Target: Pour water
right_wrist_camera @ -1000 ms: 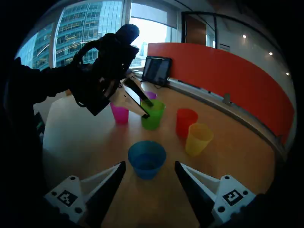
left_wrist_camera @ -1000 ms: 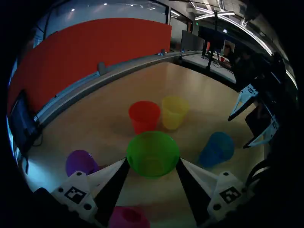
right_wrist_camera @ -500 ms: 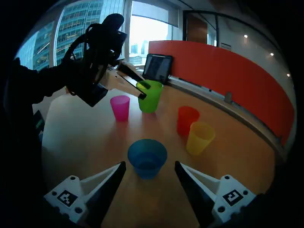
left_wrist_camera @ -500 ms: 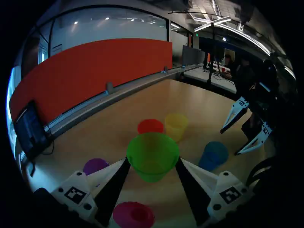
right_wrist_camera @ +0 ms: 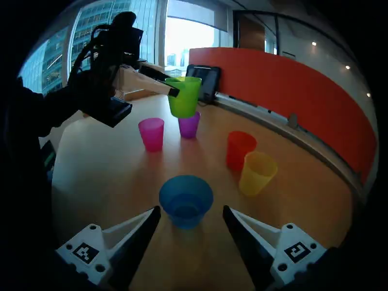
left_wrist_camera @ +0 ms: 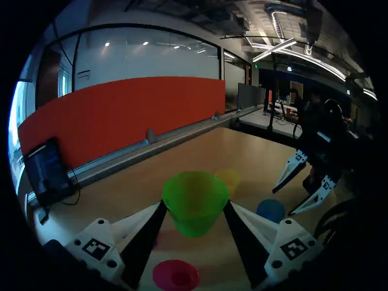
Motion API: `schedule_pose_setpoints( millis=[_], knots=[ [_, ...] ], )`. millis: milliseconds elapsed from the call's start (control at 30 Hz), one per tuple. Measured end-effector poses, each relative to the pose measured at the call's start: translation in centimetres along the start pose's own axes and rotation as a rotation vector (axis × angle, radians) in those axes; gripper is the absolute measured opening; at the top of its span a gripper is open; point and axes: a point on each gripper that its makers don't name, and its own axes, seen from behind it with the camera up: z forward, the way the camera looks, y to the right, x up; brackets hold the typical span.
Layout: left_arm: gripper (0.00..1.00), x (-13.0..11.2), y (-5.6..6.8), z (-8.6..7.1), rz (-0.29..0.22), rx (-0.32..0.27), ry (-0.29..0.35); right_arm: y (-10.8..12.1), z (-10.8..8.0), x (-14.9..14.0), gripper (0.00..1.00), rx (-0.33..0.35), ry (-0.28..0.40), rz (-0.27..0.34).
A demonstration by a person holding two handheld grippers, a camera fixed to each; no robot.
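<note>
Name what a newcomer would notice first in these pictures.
The bright green cup stands out, clamped in the left gripper and held in the air above the wooden table. Nearer, a blue cup sits on the table between the open fingers of the right gripper. Behind runs a long orange-red wall panel.

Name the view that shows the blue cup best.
Right gripper view: the blue cup sits close, just beyond the open right gripper, its inside visible. The left gripper view shows the blue cup small and dim, off to the side.
</note>
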Motion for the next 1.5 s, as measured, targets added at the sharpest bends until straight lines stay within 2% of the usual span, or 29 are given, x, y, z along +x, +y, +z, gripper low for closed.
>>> schedule_pose_setpoints(
  millis=[367, 800, 1200, 1367, 1500],
  knots=[
    [0.85, 1.2, -0.8, -3.2, -0.004, 0.041, 0.06, -0.3, 1.4, -0.7, 1.0, 0.023, -0.029, 0.0],
    [0.85, 2.7, -1.2, -6.8, -0.003, 0.076, 0.153, -0.9, 3.4, -0.6, 1.0, 0.042, -0.047, -0.04],
    [0.86, 2.2, -1.6, -9.2, -0.015, 0.109, 0.175, -0.8, 4.8, -0.7, 1.0, 0.034, -0.056, -0.053],
    [0.85, 1.8, -1.5, -9.9, -0.014, 0.116, 0.177, -0.6, 4.9, -0.9, 0.92, 0.02, -0.06, -0.061],
    [0.85, 1.7, -1.6, -10.5, -0.014, 0.124, 0.178, -0.6, 4.9, -0.9, 0.91, 0.014, -0.054, -0.056]
  ],
)
